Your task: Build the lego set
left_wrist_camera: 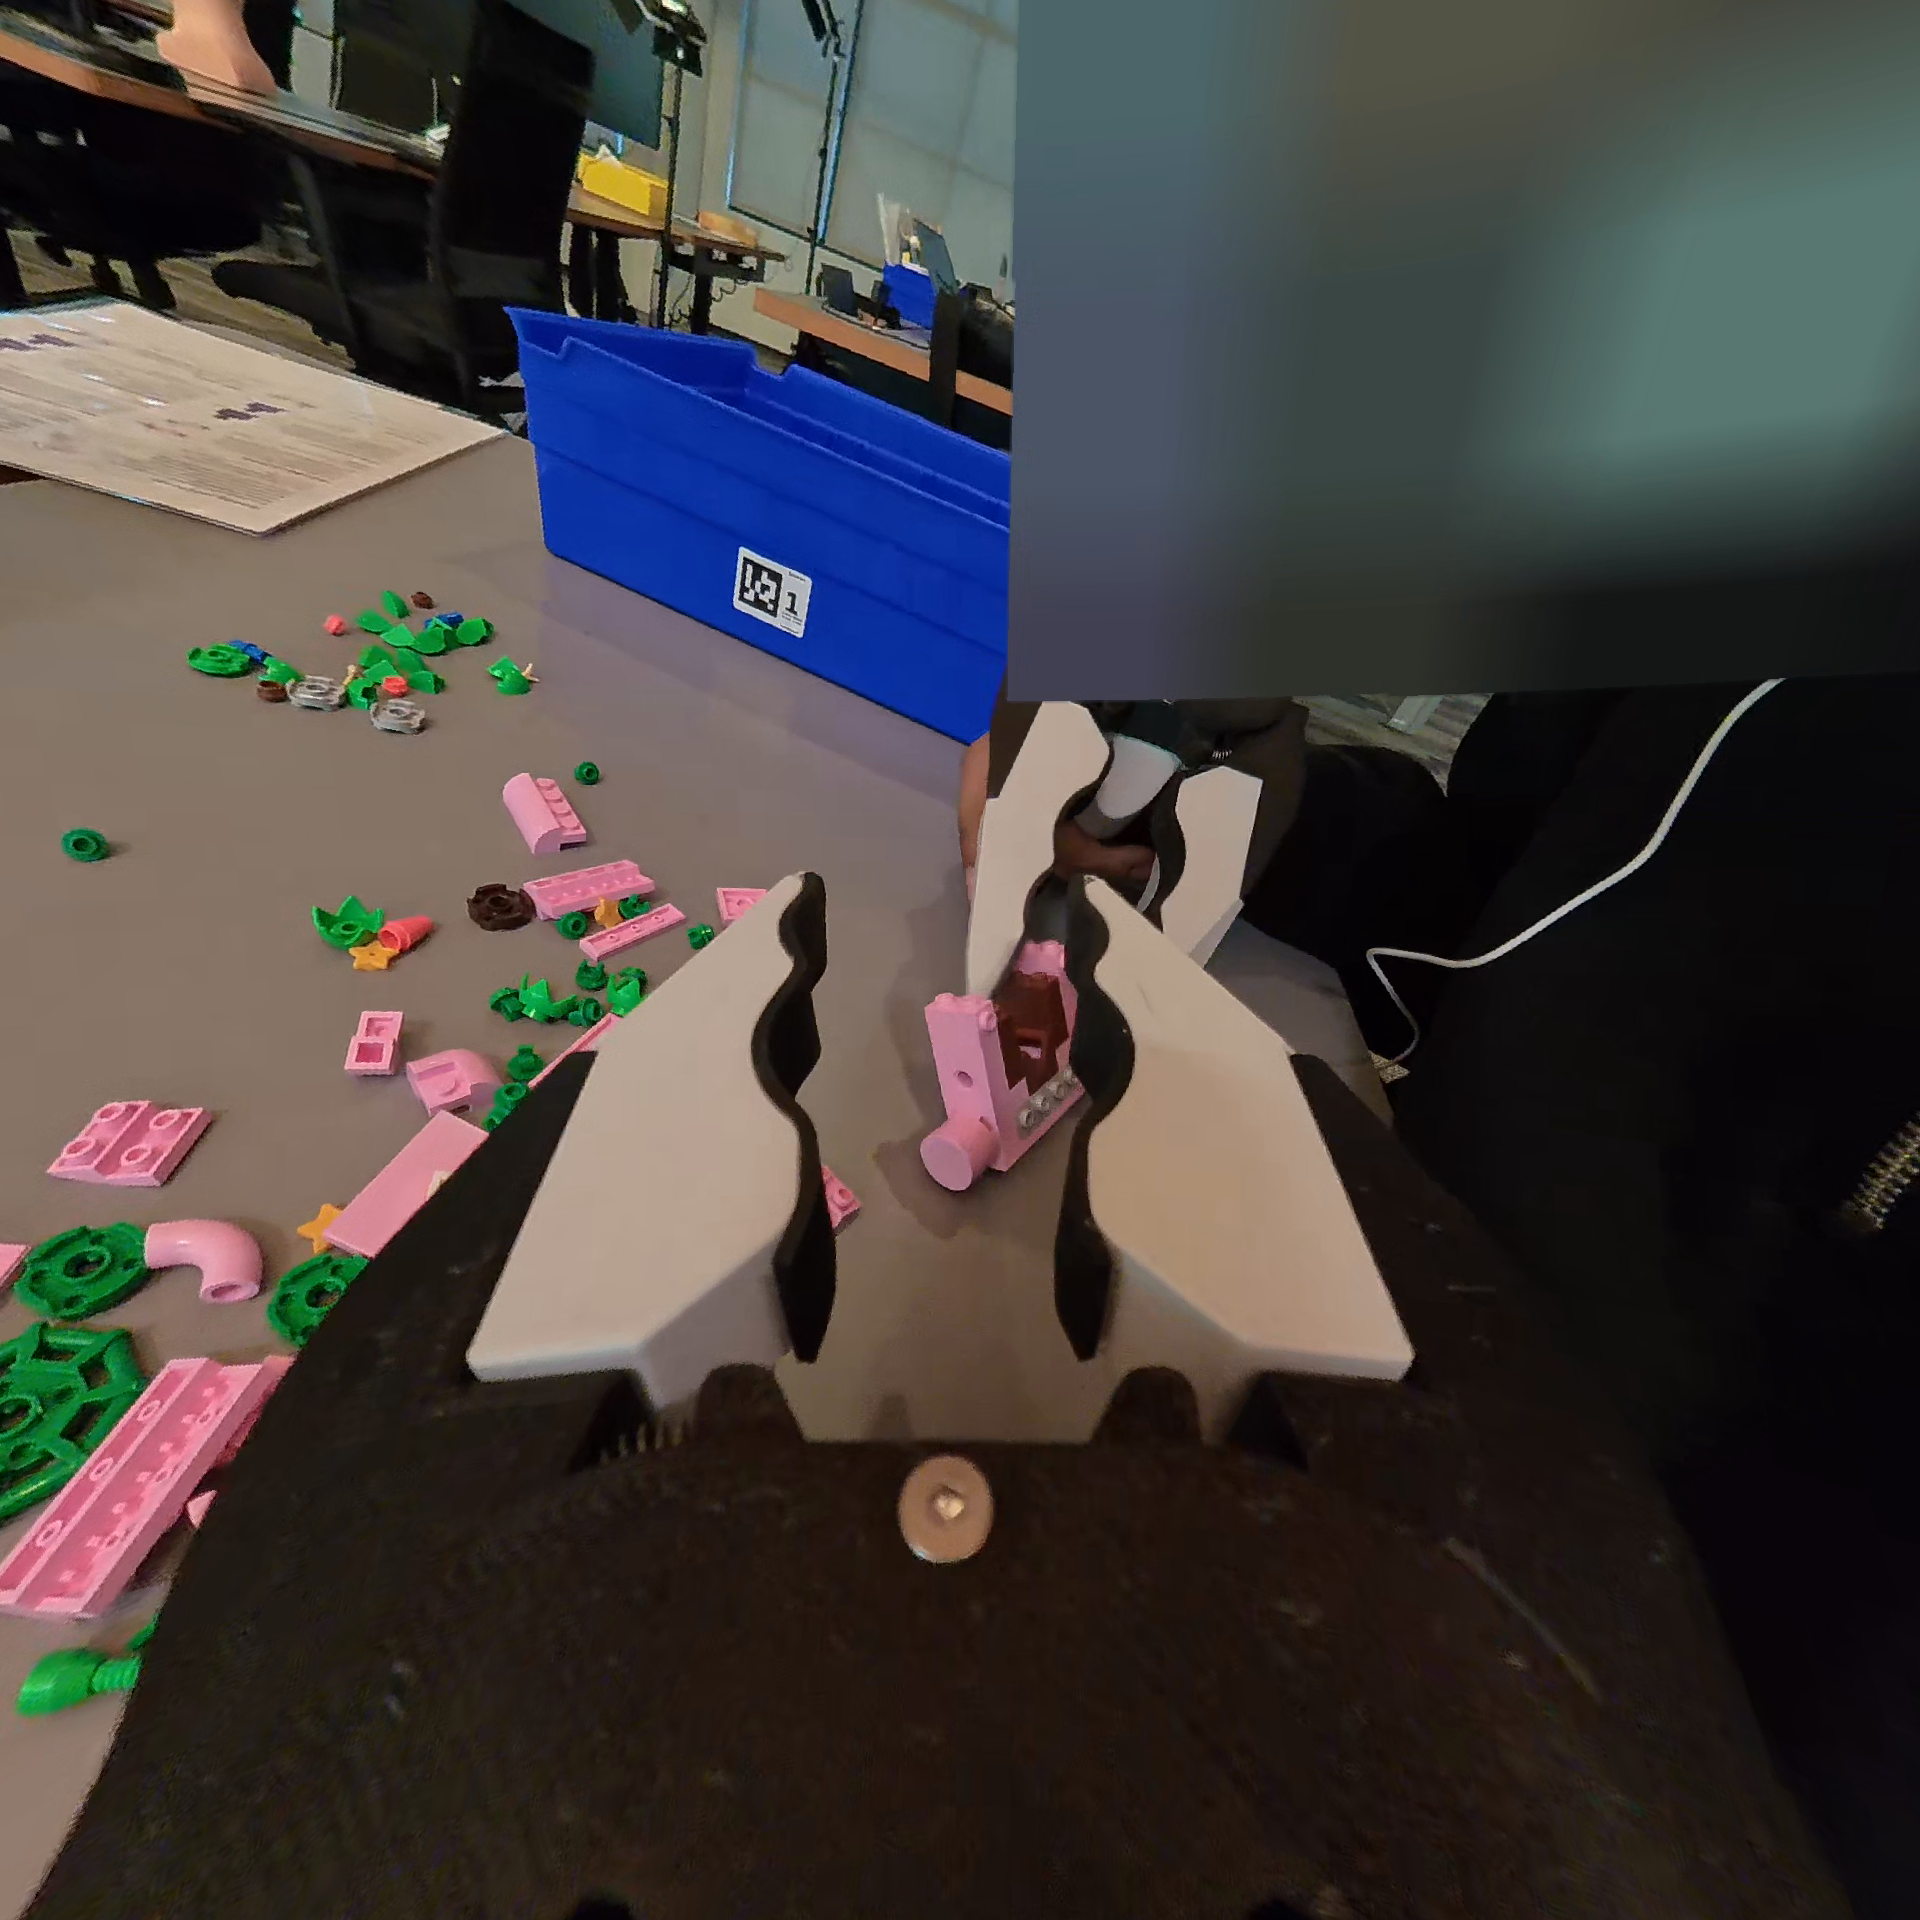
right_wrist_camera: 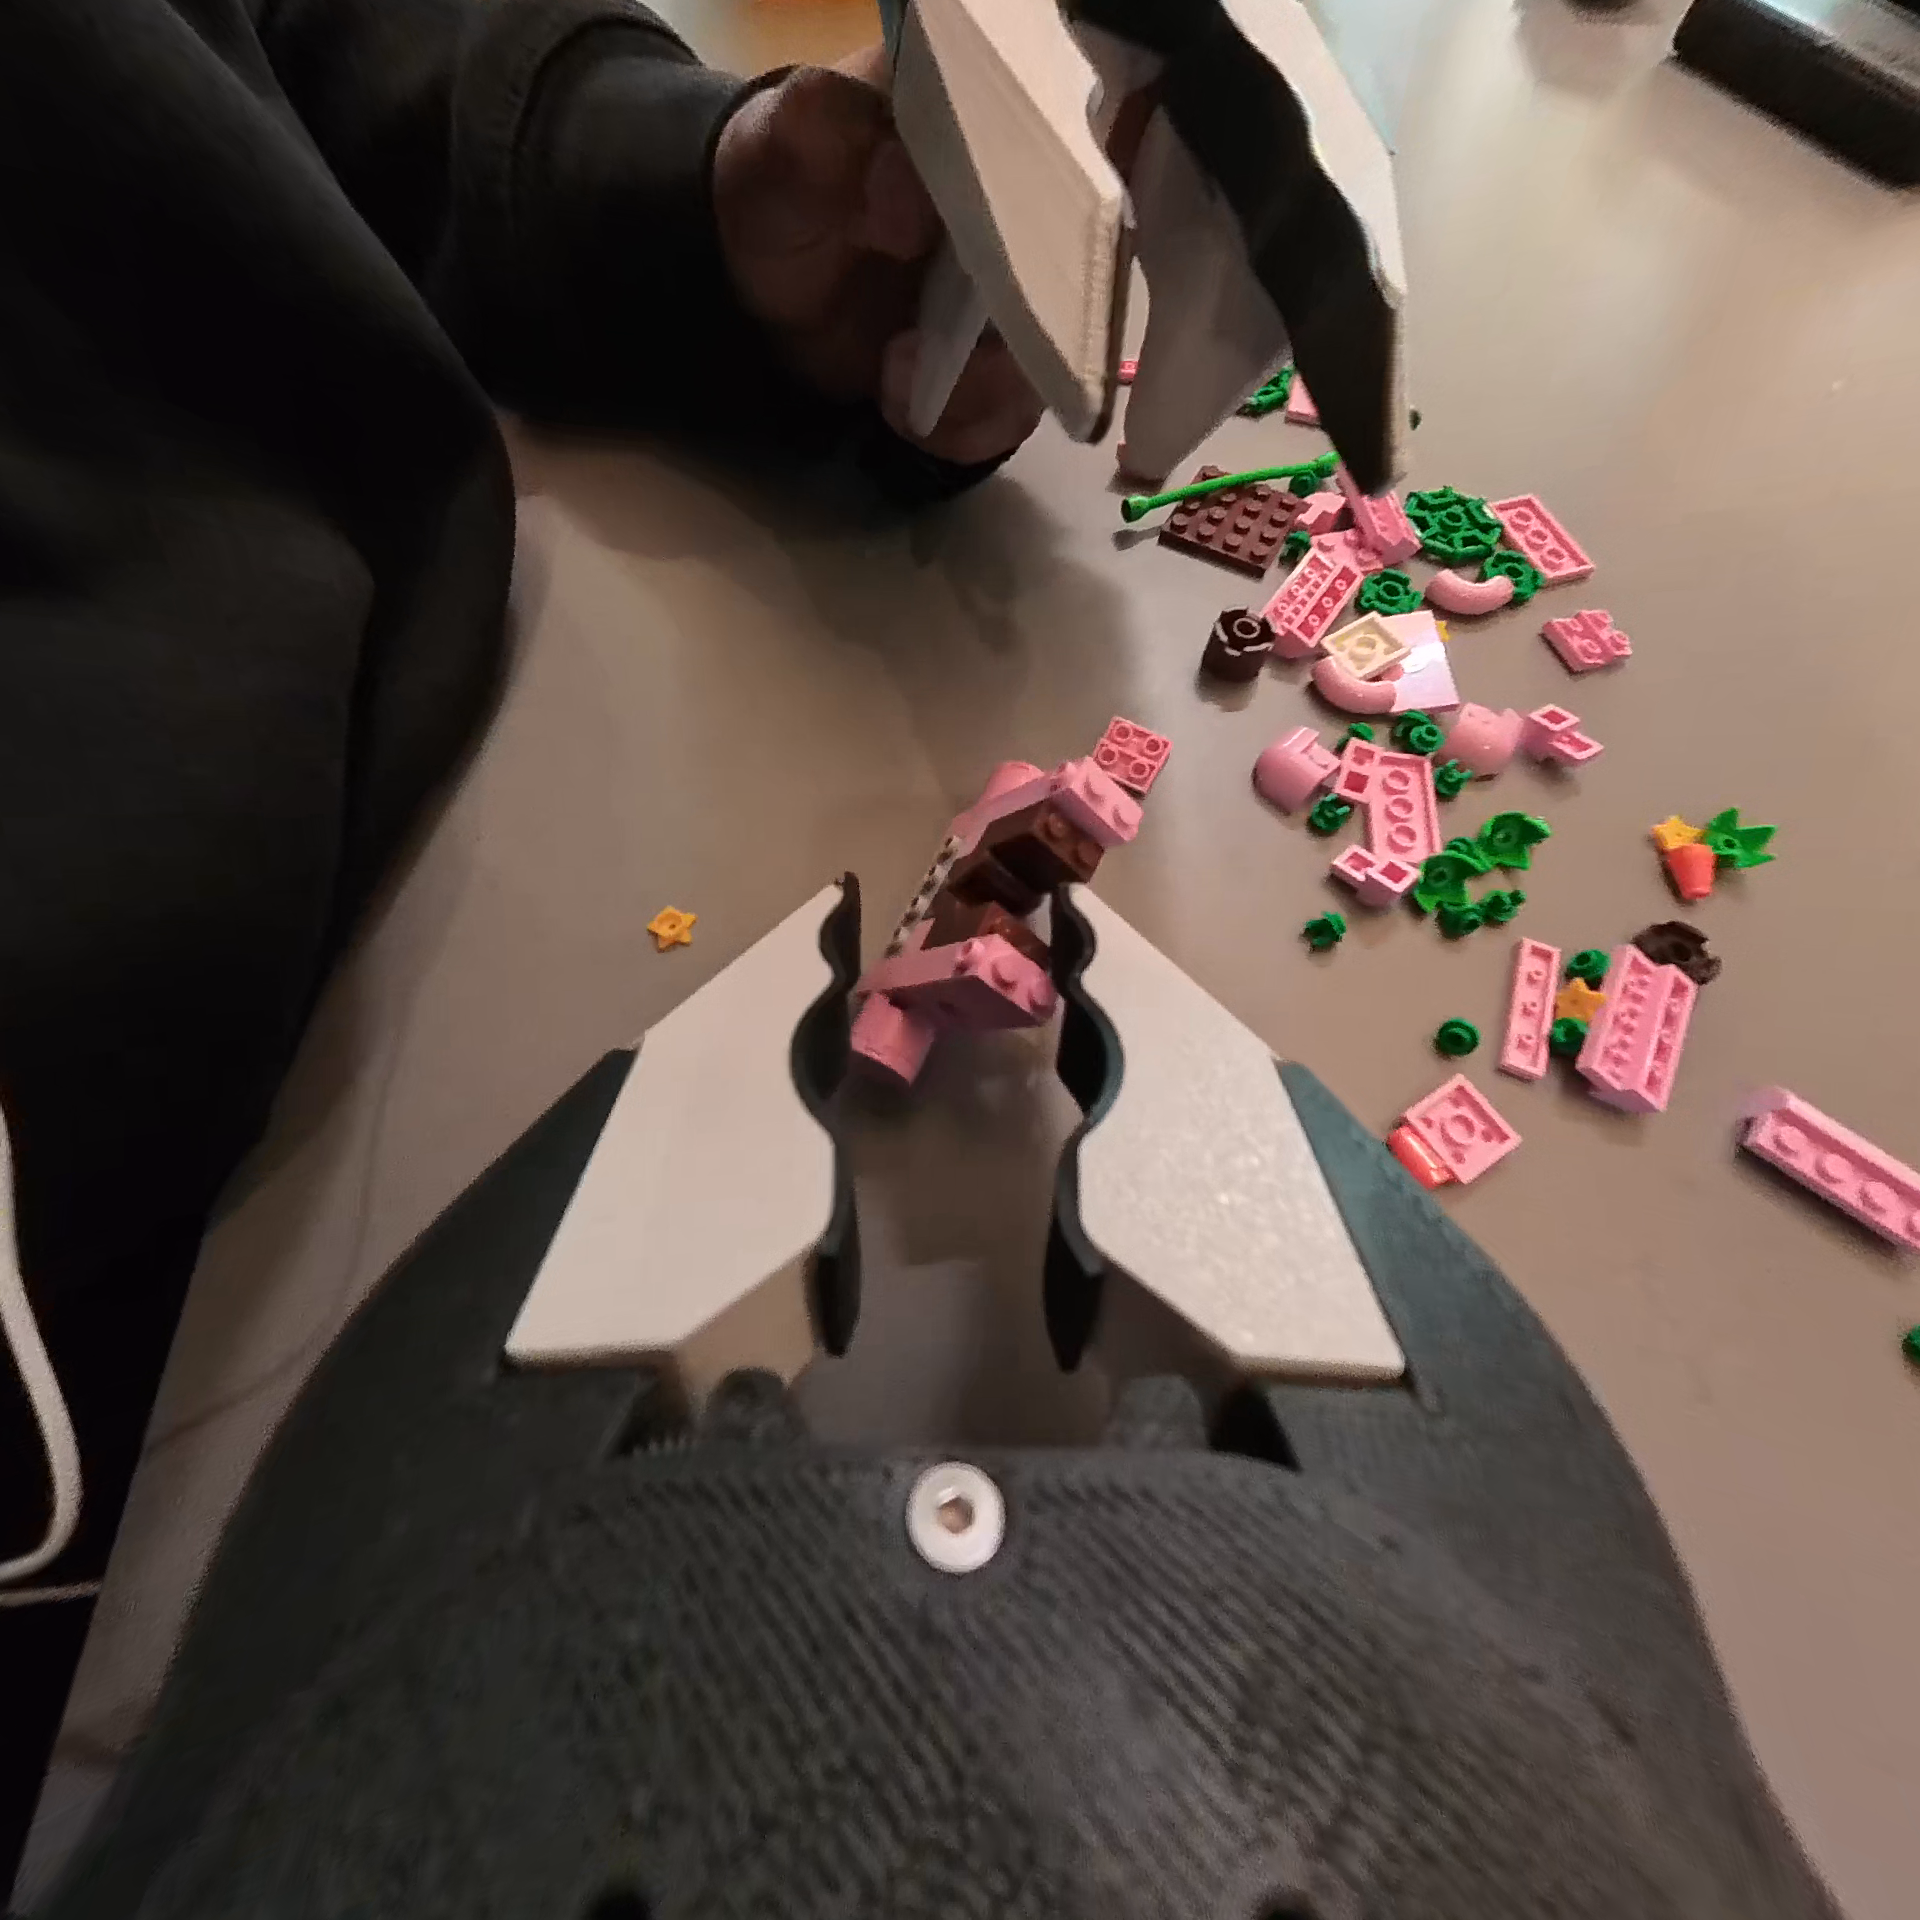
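Lego assembly (right_wrist_camera: pixel 987 914) of pink and brown bricks sits between the right tool's (right_wrist_camera: pixel 951 909) tips, apparently gripped, though contact on the left pad is hard to confirm; its lower end is hidden there. In the left wrist view the left tool (left_wrist_camera: pixel 951 935) is open and empty, its right finger covering part of the assembly (left_wrist_camera: pixel 997 1070). Loose pink and green pieces (left_wrist_camera: pixel 416 987) litter the counter (left_wrist_camera: pixel 260 810) to the left, a blue bin (left_wrist_camera: pixel 769 509) beyond.
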